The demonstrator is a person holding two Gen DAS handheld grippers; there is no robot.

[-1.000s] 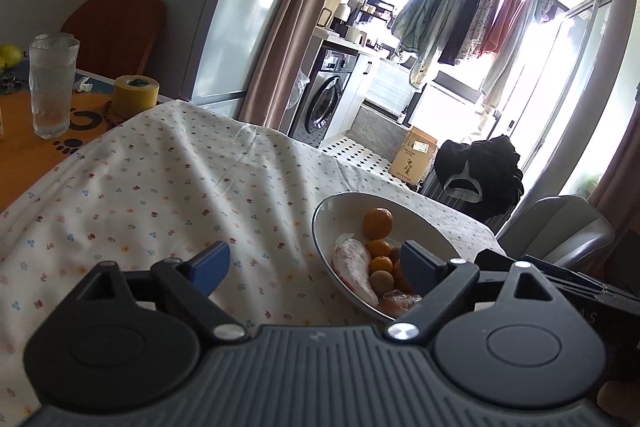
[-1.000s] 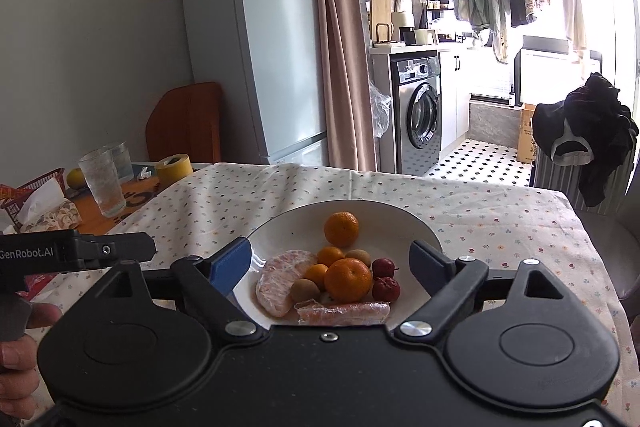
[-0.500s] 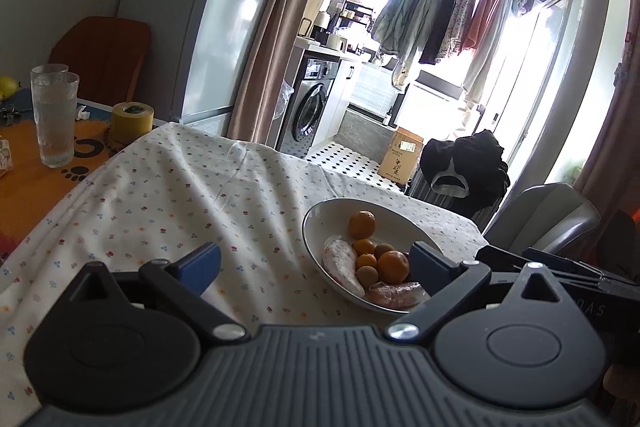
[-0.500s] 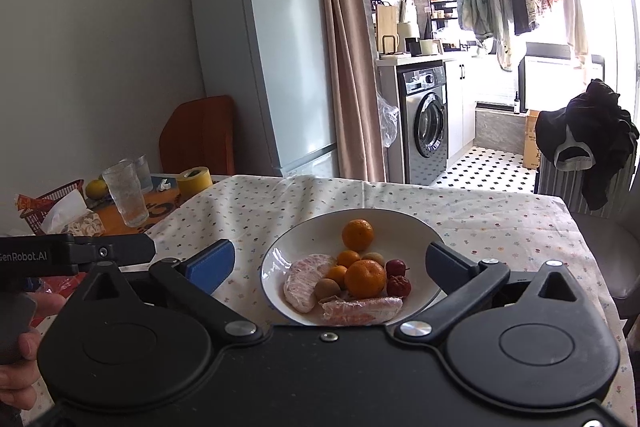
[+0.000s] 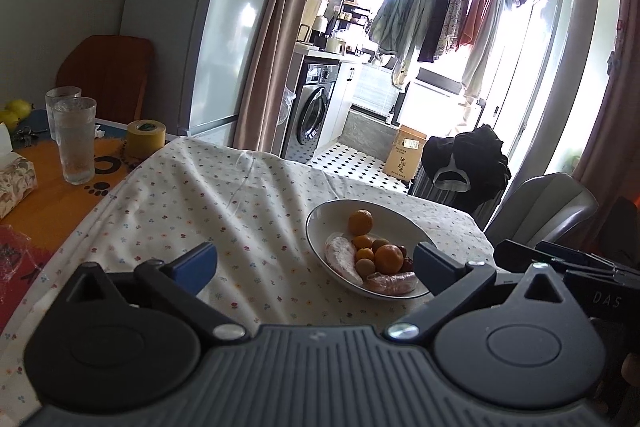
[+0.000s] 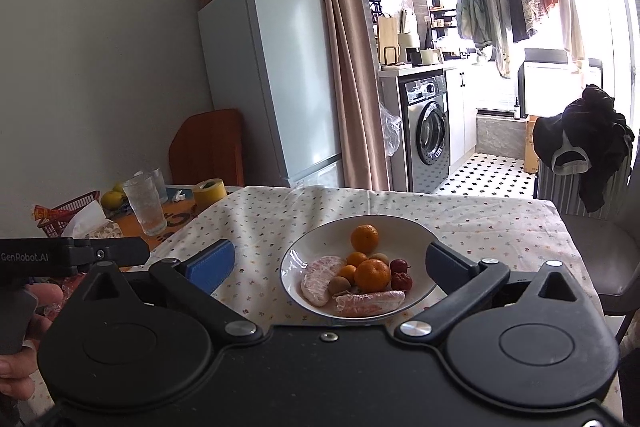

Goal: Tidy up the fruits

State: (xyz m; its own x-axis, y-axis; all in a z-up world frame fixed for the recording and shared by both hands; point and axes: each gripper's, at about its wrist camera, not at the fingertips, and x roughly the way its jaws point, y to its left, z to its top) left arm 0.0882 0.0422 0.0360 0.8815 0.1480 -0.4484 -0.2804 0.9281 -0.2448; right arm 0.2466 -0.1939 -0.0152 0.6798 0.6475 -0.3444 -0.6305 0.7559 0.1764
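We held the left hand-held gripper (image 5: 314, 263) level above the near edge of the surface (image 5: 208, 195), its blue-padded fingers (image 5: 196, 264) spread wide apart with nothing between them. The right hand-held gripper (image 6: 328, 263) sat at a similar height, its fingers equally wide apart and empty, framing the white bowl (image 6: 320, 239) straight ahead. The bowl rested on the floral tablecloth (image 6: 500, 223), holding the fruits: a mandarin (image 6: 364, 237) toward the far side, a larger orange (image 6: 372, 275) in the middle, a peeled pomelo segment (image 6: 320, 279) on the left and two small red fruits (image 6: 400, 273) on the right (a wrapped piece (image 6: 370, 301) lay nearest us). In the right view, our left hand (image 6: 24, 359) gripped its handle at the lower left.
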